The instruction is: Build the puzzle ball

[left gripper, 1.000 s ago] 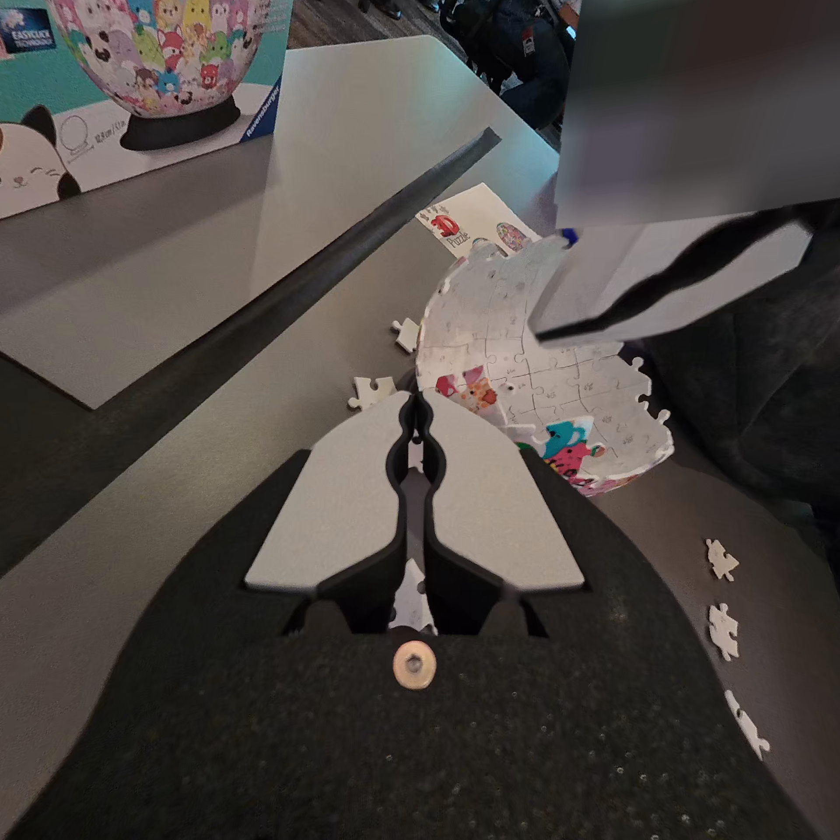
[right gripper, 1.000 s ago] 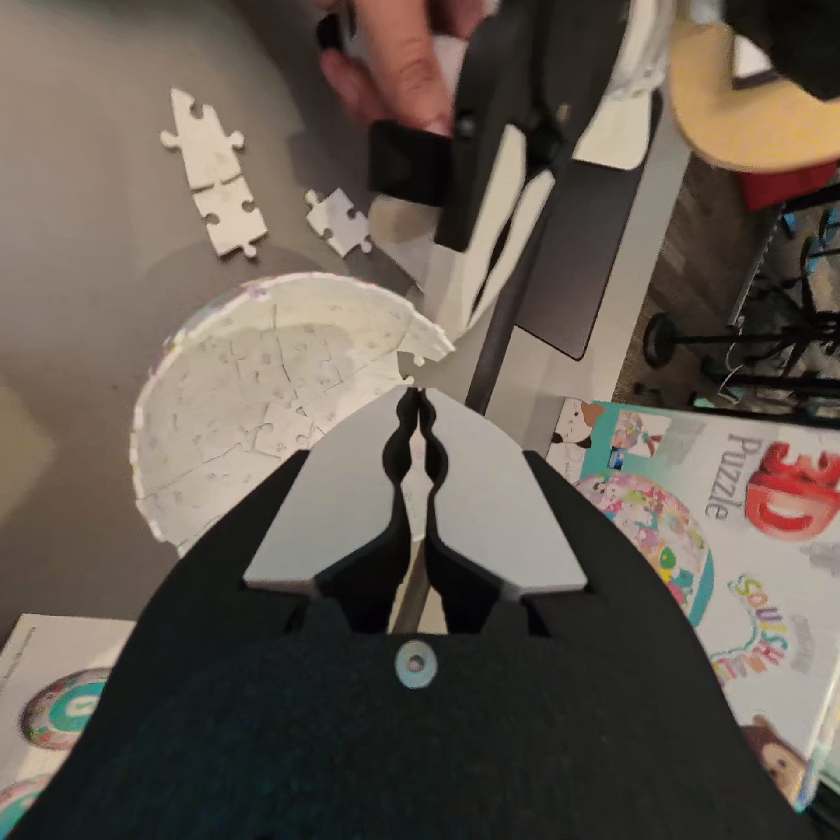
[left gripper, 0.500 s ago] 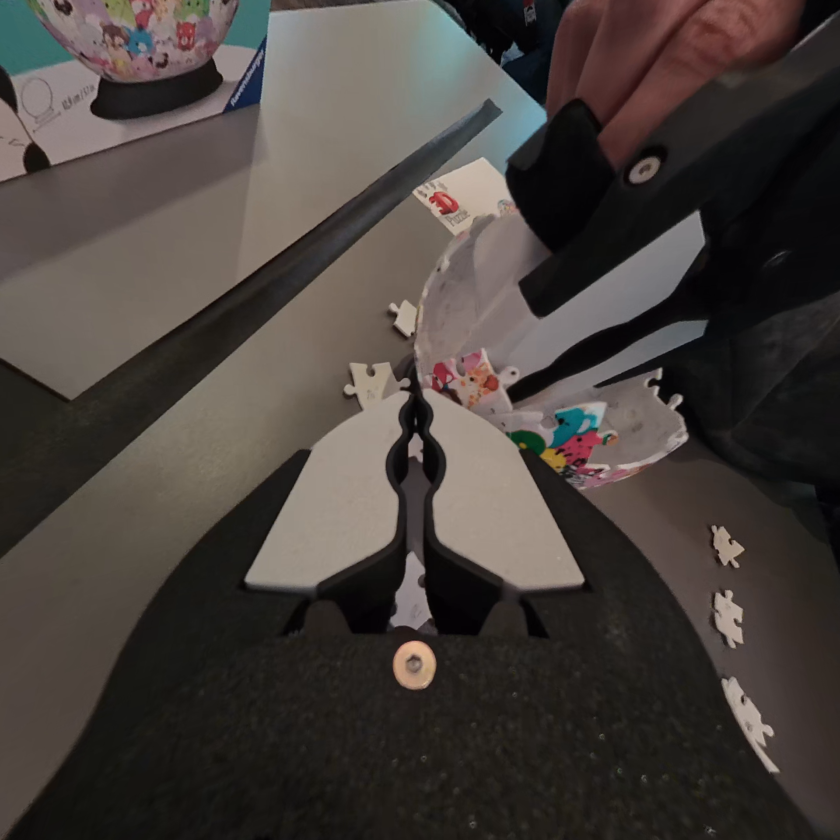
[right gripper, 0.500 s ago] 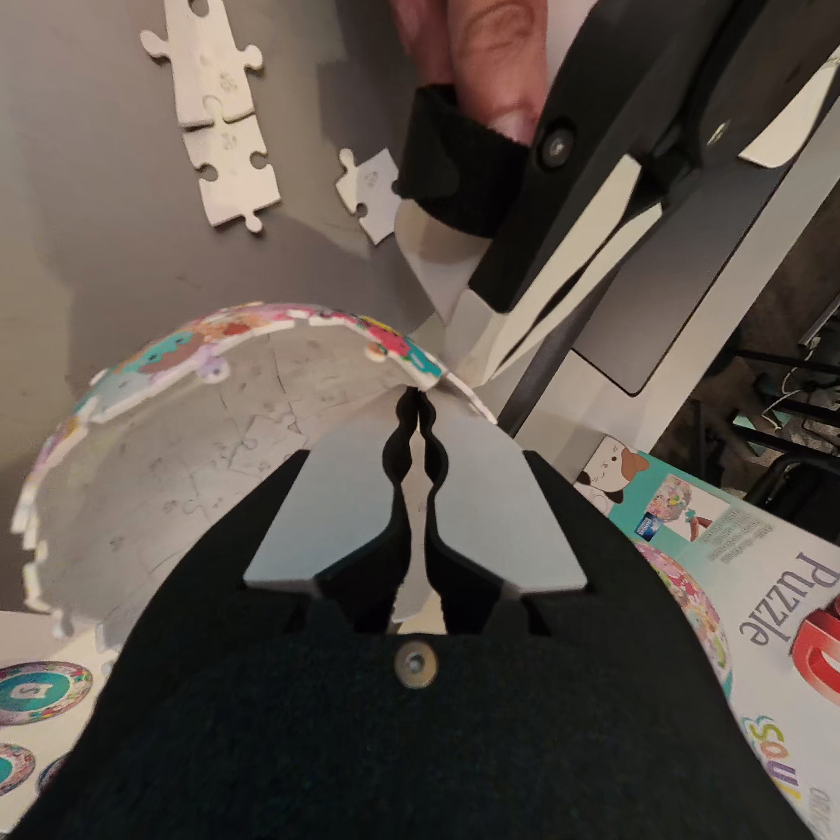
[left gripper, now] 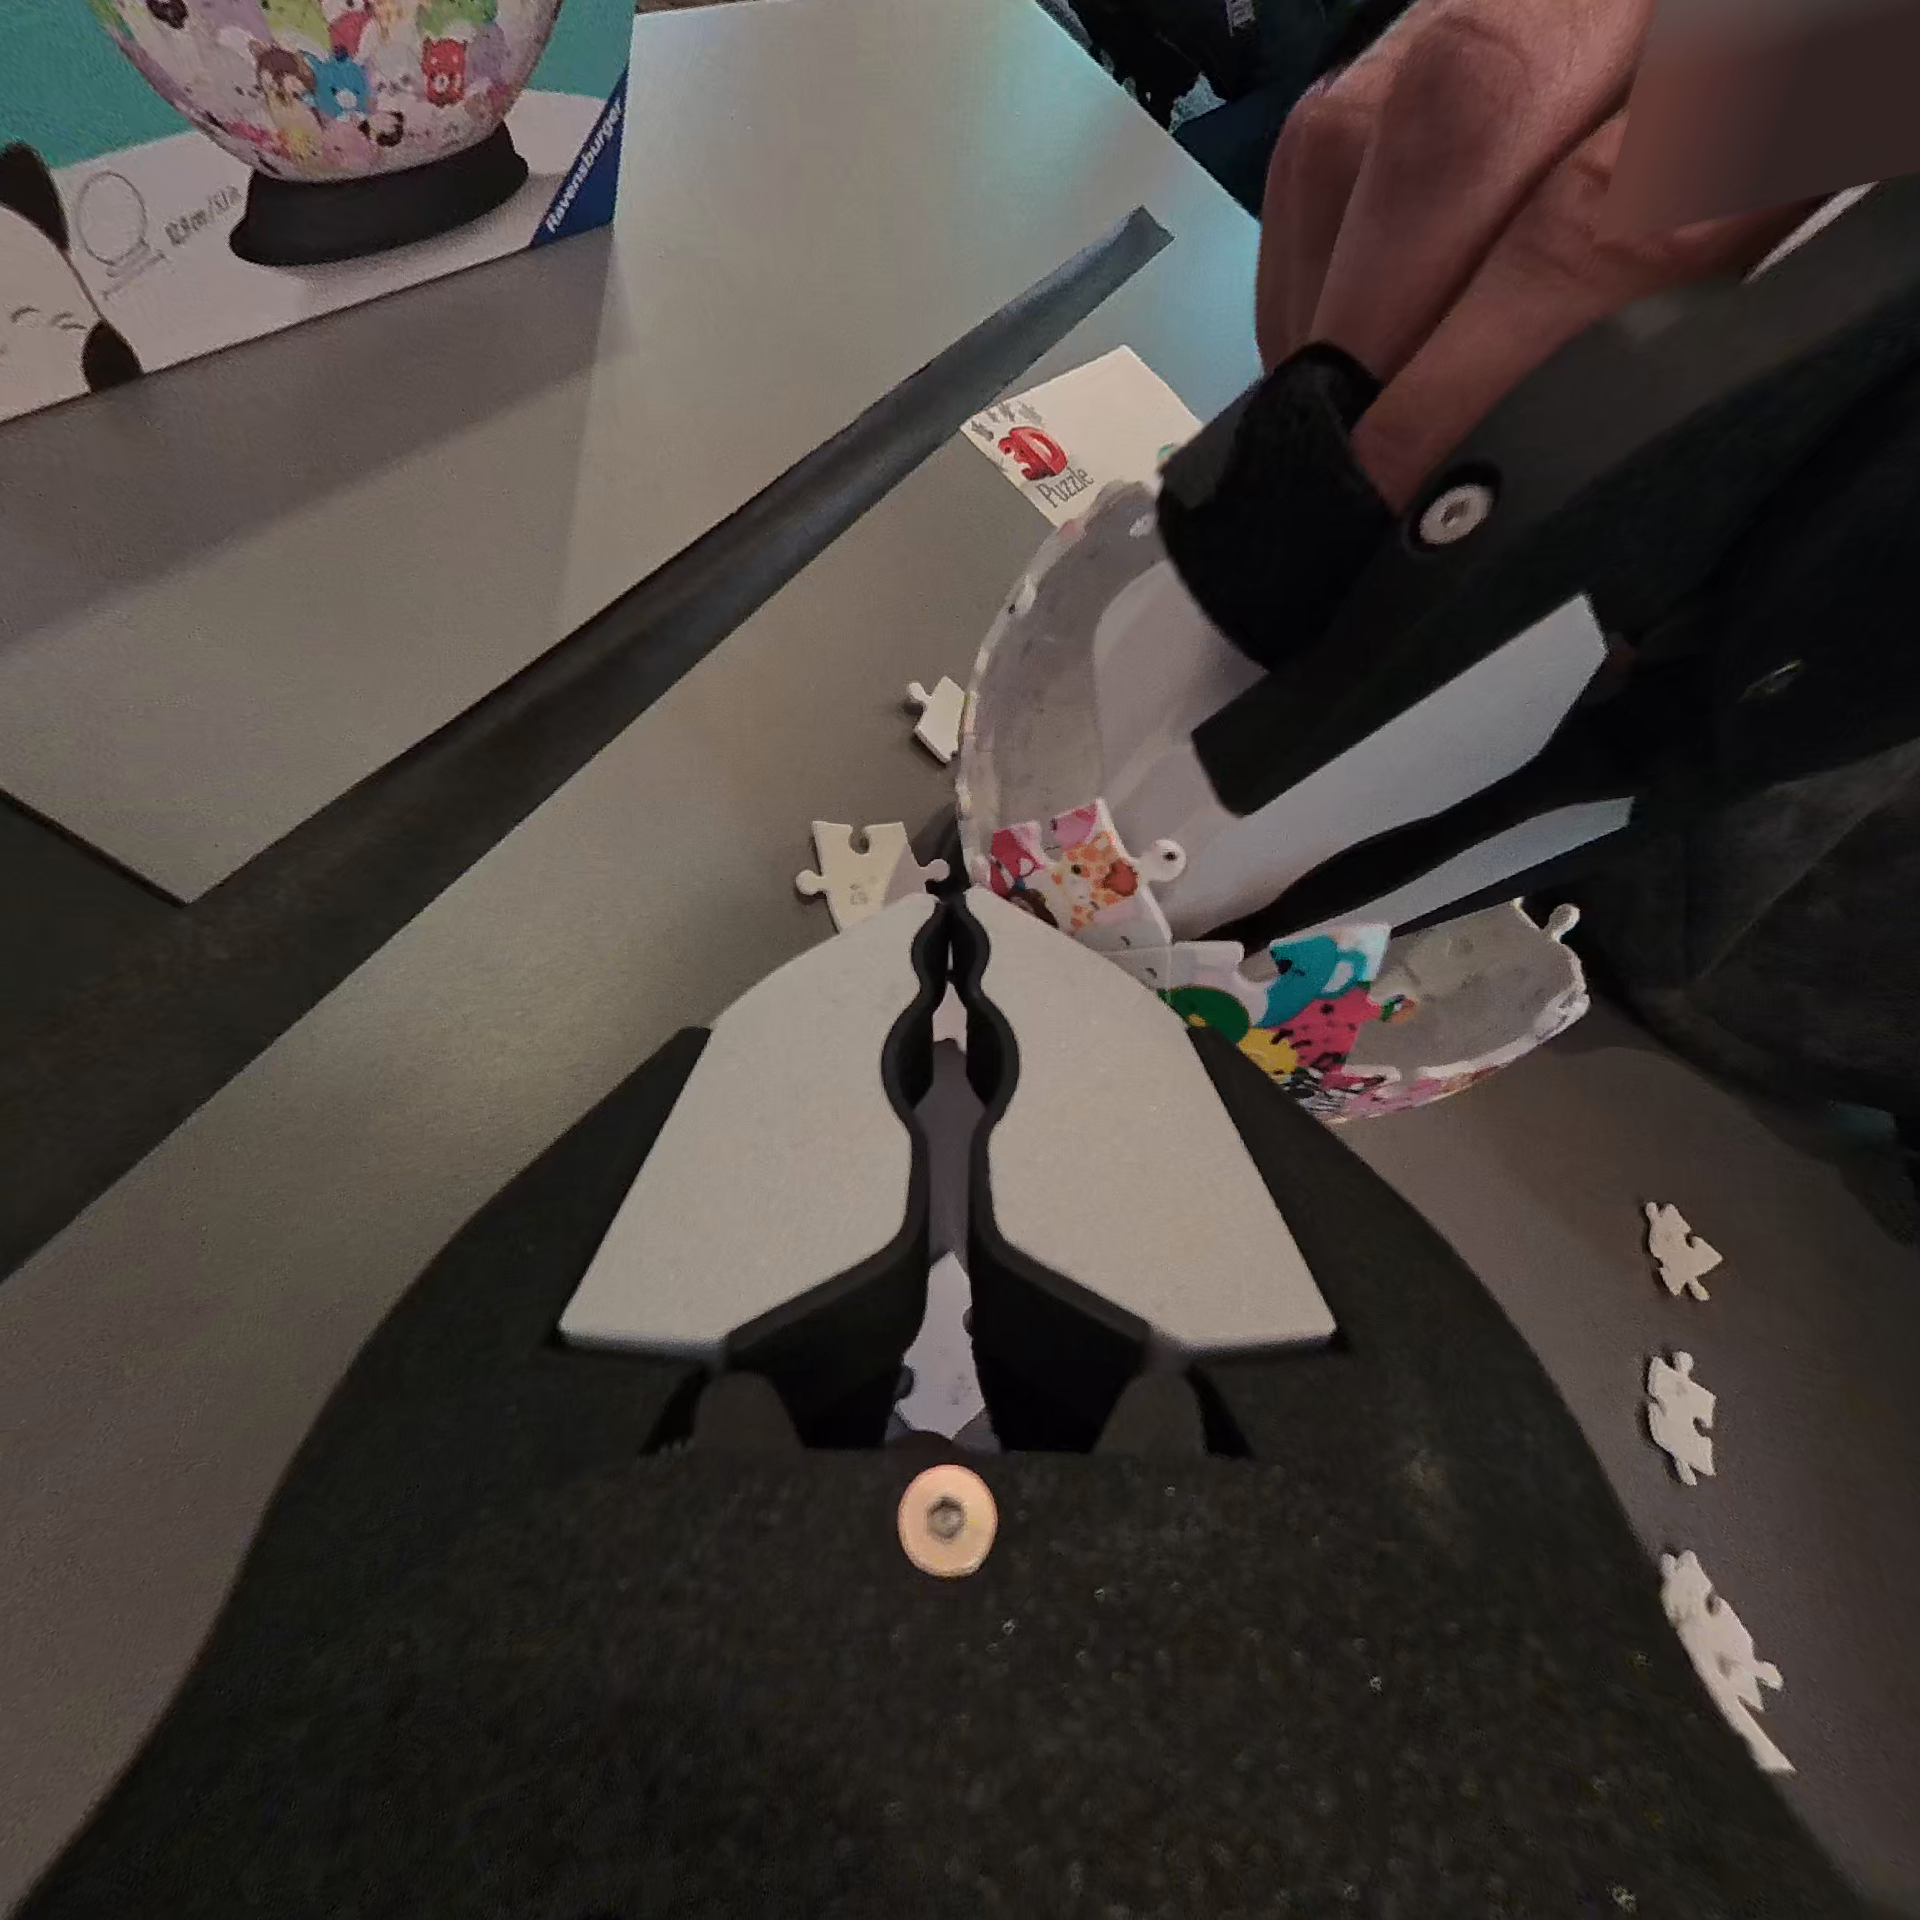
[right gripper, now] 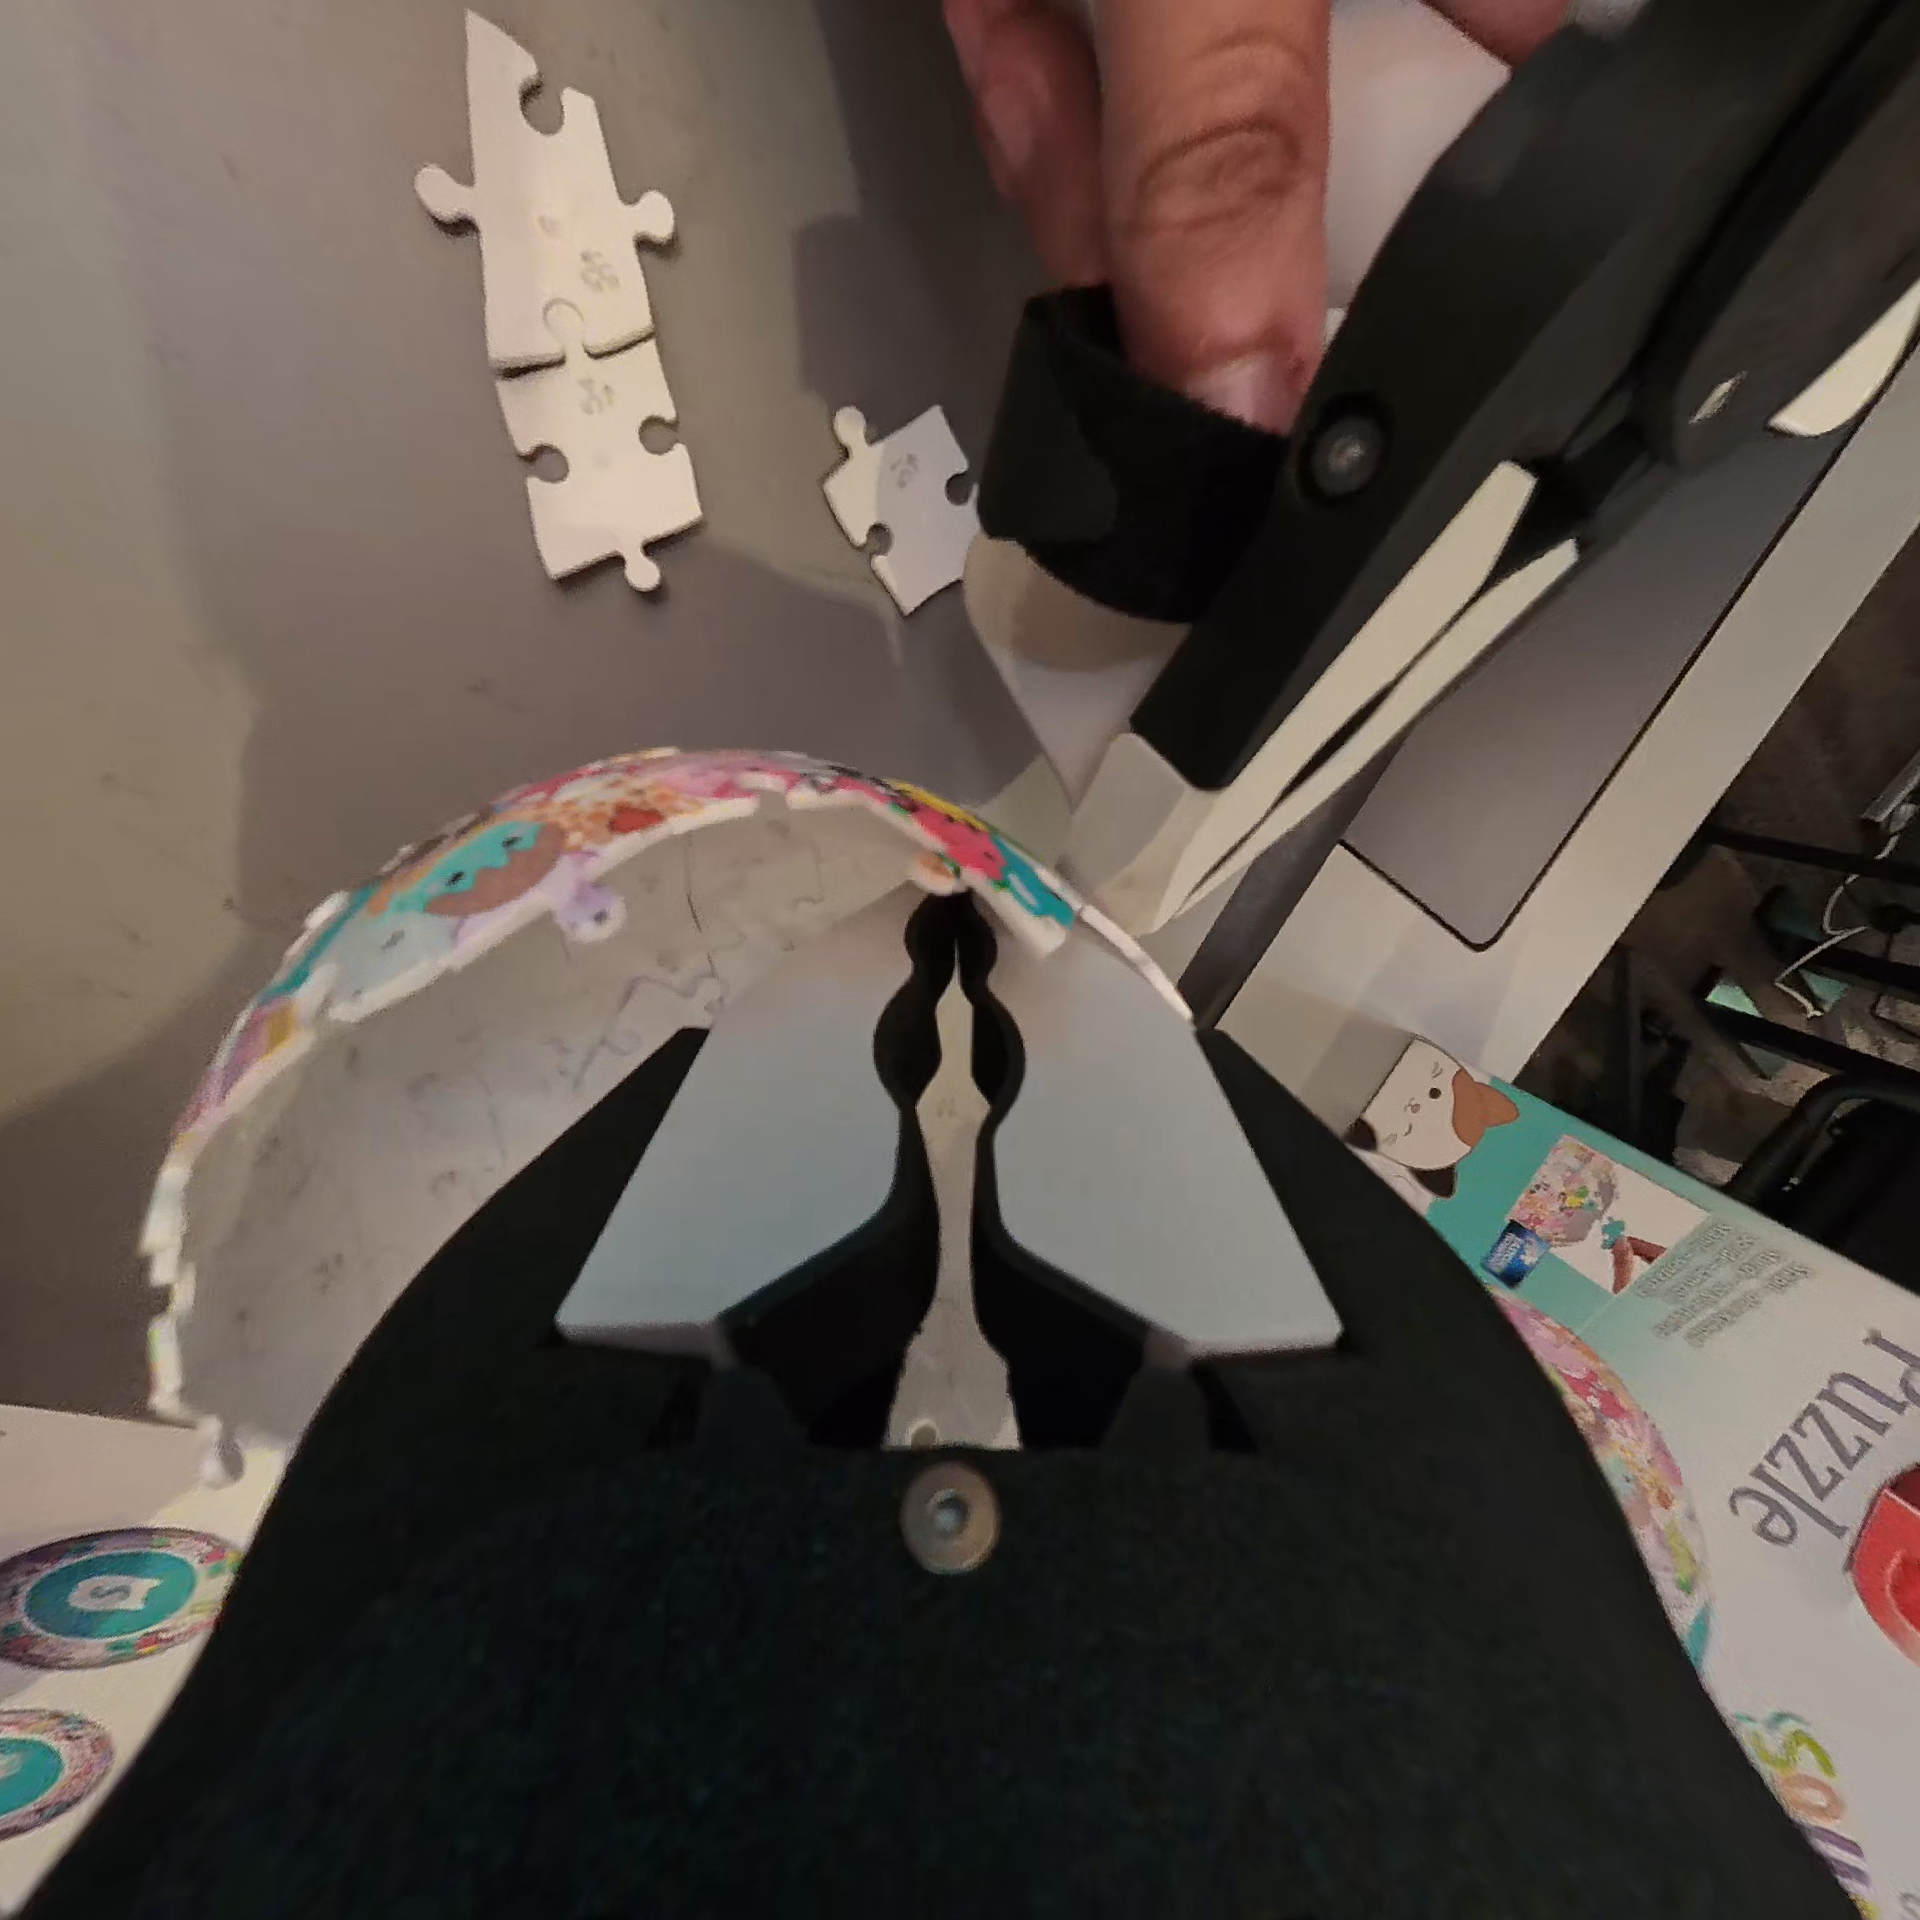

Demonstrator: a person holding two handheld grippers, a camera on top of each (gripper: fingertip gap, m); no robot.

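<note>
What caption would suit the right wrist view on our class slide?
Right gripper, shut on the colourful half-built puzzle ball shell, beside the closed left gripper above white loose puzzle pieces.

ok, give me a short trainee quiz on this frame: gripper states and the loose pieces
1. True or false: the left hand-held gripper is open.
2. What is the right hand-held gripper clamped on? A) the box B) the half-built ball shell C) a single loose piece
3. In the left wrist view, how many loose pieces lie in a row on the table to the right of the left hand-held gripper?

Key: 1 false, it is shut on a white puzzle piece. 2 B, at the shell's rim. 3 three.
</note>
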